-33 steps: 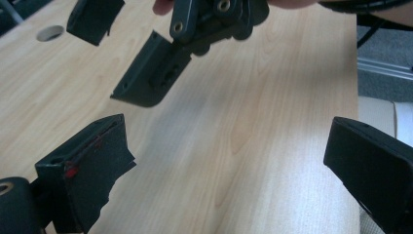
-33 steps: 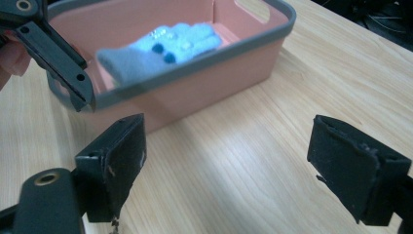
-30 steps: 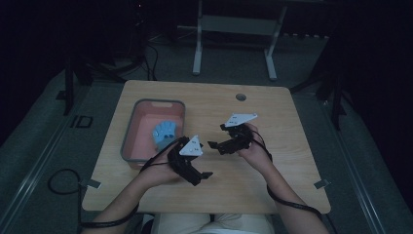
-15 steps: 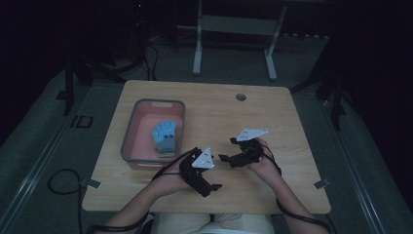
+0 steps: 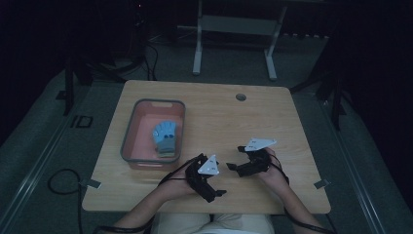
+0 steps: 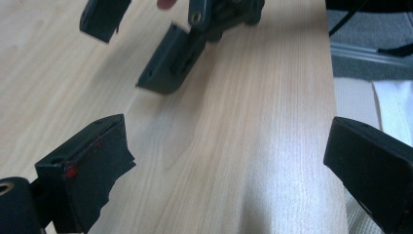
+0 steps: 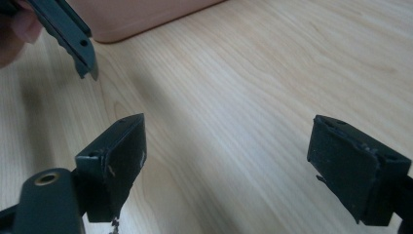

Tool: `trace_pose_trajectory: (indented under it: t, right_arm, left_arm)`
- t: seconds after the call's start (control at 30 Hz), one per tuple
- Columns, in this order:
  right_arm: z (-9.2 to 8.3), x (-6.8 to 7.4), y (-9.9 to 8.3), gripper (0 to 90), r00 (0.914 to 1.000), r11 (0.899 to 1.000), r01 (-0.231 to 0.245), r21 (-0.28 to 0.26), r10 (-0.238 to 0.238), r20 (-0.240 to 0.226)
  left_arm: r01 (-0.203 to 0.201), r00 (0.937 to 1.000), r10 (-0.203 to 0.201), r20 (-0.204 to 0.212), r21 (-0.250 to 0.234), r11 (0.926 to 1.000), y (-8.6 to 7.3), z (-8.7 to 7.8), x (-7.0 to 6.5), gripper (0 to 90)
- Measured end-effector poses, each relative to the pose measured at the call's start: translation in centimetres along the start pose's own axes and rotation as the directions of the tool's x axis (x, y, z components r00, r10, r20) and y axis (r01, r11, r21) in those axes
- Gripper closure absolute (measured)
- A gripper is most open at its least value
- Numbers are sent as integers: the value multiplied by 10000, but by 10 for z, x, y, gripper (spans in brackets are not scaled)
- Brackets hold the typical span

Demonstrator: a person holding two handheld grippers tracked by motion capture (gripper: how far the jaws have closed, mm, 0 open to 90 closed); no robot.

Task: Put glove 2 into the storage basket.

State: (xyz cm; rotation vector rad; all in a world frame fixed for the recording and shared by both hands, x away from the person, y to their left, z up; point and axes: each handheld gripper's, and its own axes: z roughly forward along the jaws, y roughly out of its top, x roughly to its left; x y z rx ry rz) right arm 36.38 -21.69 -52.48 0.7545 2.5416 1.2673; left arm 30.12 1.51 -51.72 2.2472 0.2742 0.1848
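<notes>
Both tongs have drawn back toward the near edge of the bench [image 5: 214,105] since the earlier frames, away from the pink bin [image 5: 131,144].

From the high view, we see the left tongs [image 5: 214,187] and right tongs [image 5: 234,158] close together, tips facing, near the front edge; a careless swing could knock them together or carry the left ones past the edge. The blue glove-like item [image 5: 164,136] lies in the bin, apart from both. Most of the bench beyond is bare, offering ample room.

In the left gripper view, our left tongs [image 6: 229,156] gape wide, holding nothing, with the right tongs [image 6: 141,46] just ahead and the bench edge at right.

In the right gripper view, our right tongs [image 7: 229,161] also stand spread and empty; the bin wall [image 7: 141,17] sits beyond, with a jaw of the left tongs [image 7: 68,31] alongside.
</notes>
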Motion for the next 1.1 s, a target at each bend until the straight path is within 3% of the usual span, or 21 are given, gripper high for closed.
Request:
trace_pose_trajectory:
  t: [0.23,0.63,0.73,1.1]
  right_arm:
    - [-5,1,-17,142,10000,9999,-54,127,54,4]
    - [-9,-3,-41,142,9992,9989,-398,254,397,63]
    - [-9,-4,-43,142,9988,9986,-492,200,490,92]
    - [-9,-5,-44,142,9987,9991,-402,119,398,308]
  left_arm:
    - [-165,9998,161,115,301,9994,-9,13,-3,26]
    - [-218,9994,210,272,290,9993,-20,23,-4,26]
    - [-143,9995,139,287,125,9998,-20,22,-3,26]
    - [-318,9989,310,352,199,9993,-20,23,-4,26]
